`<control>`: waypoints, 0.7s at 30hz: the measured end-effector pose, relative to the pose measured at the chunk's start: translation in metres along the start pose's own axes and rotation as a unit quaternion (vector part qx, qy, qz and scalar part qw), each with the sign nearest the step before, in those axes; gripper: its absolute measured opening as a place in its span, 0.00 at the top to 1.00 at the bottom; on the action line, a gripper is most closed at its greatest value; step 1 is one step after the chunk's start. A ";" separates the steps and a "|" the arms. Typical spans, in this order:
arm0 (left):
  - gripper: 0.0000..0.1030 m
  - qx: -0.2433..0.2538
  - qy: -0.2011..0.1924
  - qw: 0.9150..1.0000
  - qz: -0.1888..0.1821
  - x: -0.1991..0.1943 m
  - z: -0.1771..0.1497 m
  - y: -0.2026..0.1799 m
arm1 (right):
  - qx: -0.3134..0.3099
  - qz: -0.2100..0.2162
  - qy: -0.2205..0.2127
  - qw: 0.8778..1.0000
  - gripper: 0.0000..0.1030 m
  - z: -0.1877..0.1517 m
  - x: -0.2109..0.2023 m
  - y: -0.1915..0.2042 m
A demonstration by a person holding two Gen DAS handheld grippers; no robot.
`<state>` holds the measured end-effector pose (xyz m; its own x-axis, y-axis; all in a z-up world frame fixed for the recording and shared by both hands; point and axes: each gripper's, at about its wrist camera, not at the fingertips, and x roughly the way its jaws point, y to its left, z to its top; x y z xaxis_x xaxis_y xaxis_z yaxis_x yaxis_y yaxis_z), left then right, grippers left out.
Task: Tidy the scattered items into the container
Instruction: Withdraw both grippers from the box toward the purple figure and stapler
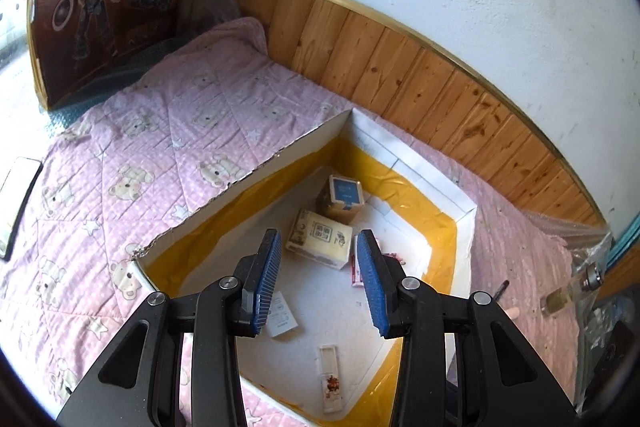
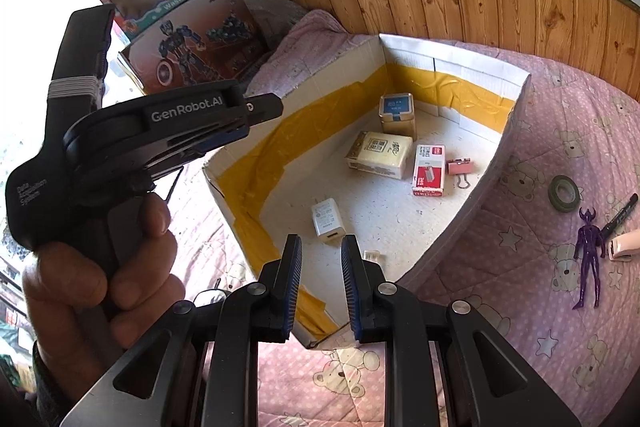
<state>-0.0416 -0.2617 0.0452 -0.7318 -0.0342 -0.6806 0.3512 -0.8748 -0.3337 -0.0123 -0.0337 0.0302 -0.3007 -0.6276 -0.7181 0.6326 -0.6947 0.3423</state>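
Note:
A white cardboard box (image 1: pixel 312 143) (image 2: pixel 508 143) with yellow tape inside sits on the pink bed. In it lie a tin with a blue lid (image 1: pixel 345 191) (image 2: pixel 397 111), a tissue pack (image 1: pixel 320 237) (image 2: pixel 380 149), a red staple box (image 2: pixel 430 169), a pink binder clip (image 2: pixel 460 167), a white charger (image 1: pixel 282 313) (image 2: pixel 328 219) and a long white case (image 1: pixel 330 375). My left gripper (image 1: pixel 318 241) is open and empty above the box. My right gripper (image 2: pixel 320 245) is open and empty over the box's near edge. On the quilt right of the box lie a tape roll (image 2: pixel 564 193), a purple figure (image 2: pixel 588 247), a black marker (image 2: pixel 620 213) and a white object (image 2: pixel 624 245).
Toy boxes (image 1: pixel 108 23) (image 2: pixel 196 39) stand at the bed's far left. A wood-panelled wall (image 1: pixel 420 67) runs behind the bed. A dark tablet (image 1: pixel 18 203) lies at the left edge. A small bottle (image 1: pixel 560 299) and plastic bags lie at the right. The person's hand (image 2: pixel 100 267) holds the left gripper's handle.

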 end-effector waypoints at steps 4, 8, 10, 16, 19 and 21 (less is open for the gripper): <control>0.60 0.005 -0.011 1.000 -0.012 -0.006 -0.001 -0.009 | 0.009 0.010 -0.035 0.999 0.78 -0.005 -0.024 -0.005; 0.60 0.008 -0.022 0.999 -0.023 -0.021 -0.005 -0.021 | 0.015 0.022 -0.077 0.997 0.78 -0.016 -0.060 -0.013; 0.60 0.020 -0.028 0.999 -0.038 -0.033 -0.009 -0.031 | 0.016 0.024 -0.092 0.995 0.78 -0.023 -0.079 -0.017; 0.60 0.110 -0.039 0.990 -0.082 -0.060 -0.040 -0.078 | 0.012 0.001 -0.123 0.992 0.78 -0.036 -0.135 -0.035; 0.60 0.152 -0.006 0.980 -0.130 -0.059 -0.059 -0.103 | 0.019 -0.023 -0.120 0.992 0.78 -0.038 -0.158 -0.051; 0.59 0.167 0.031 0.971 -0.169 -0.053 -0.071 -0.120 | 0.017 -0.052 -0.109 0.992 0.78 -0.037 -0.167 -0.063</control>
<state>-0.0030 -0.1201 0.0751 -0.7317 0.3031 -0.6105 -0.1202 -0.9390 -0.3221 0.0246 0.1274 0.1061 -0.5131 -0.6108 -0.6030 0.5664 -0.7688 0.2968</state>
